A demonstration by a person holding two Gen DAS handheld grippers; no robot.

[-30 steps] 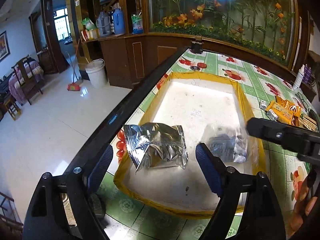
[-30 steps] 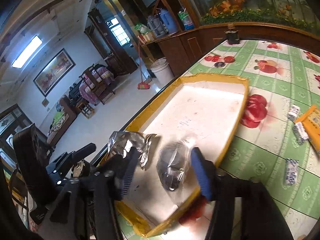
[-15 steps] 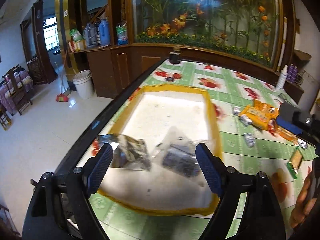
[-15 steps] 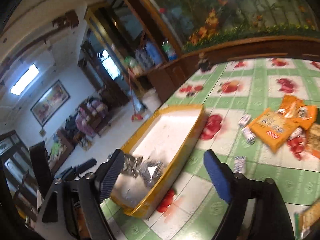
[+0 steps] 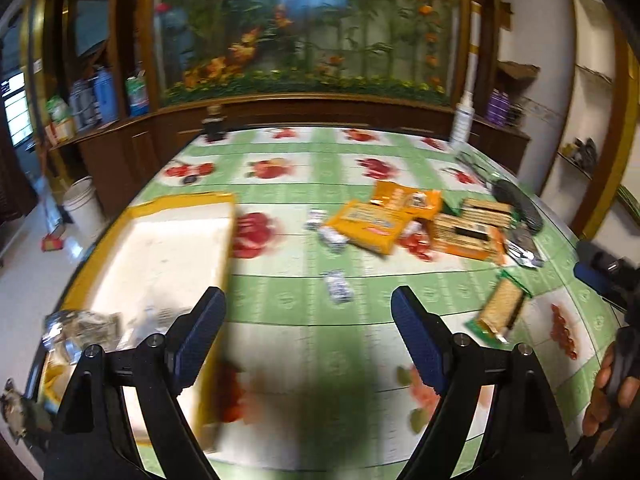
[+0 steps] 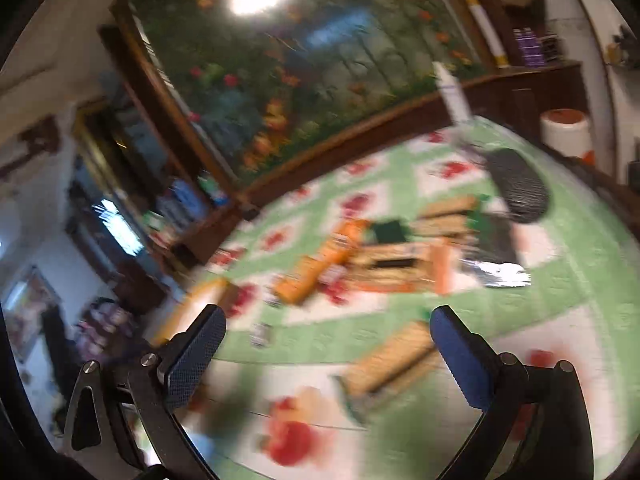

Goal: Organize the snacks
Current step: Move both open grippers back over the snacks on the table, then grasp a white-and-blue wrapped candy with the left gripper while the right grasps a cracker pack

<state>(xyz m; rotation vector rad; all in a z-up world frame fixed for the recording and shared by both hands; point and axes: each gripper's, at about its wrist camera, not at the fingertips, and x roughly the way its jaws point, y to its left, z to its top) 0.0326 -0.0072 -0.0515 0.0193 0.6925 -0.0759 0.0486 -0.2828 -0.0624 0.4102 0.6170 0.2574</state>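
A yellow-rimmed white tray (image 5: pixel 224 240) lies at the table's left, with a silver foil packet (image 5: pixel 80 330) and a clear bag (image 5: pixel 154 316) at its near end. My left gripper (image 5: pixel 308 320) is open and empty above the tablecloth, right of the tray. Orange snack packs (image 5: pixel 376 220), cracker boxes (image 5: pixel 468 232), small wrapped sweets (image 5: pixel 338 286) and a green-edged cracker pack (image 5: pixel 500 312) lie to the right. My right gripper (image 6: pixel 324 344) is open and empty, above the cracker pack (image 6: pixel 394 356); that view is blurred. The orange packs (image 6: pixel 320 268) lie beyond it.
A dark oval object (image 5: pixel 518 202) and a foil wrapper (image 5: pixel 524 254) lie at the right edge. A white bottle (image 5: pixel 462 114) and a dark jar (image 5: pixel 214 124) stand at the far edge. A wooden cabinet and floral panel rise behind.
Both grippers have swung right, away from the tray toward the loose snacks. The clear bag, earlier between the right gripper's fingers, now lies in the tray.
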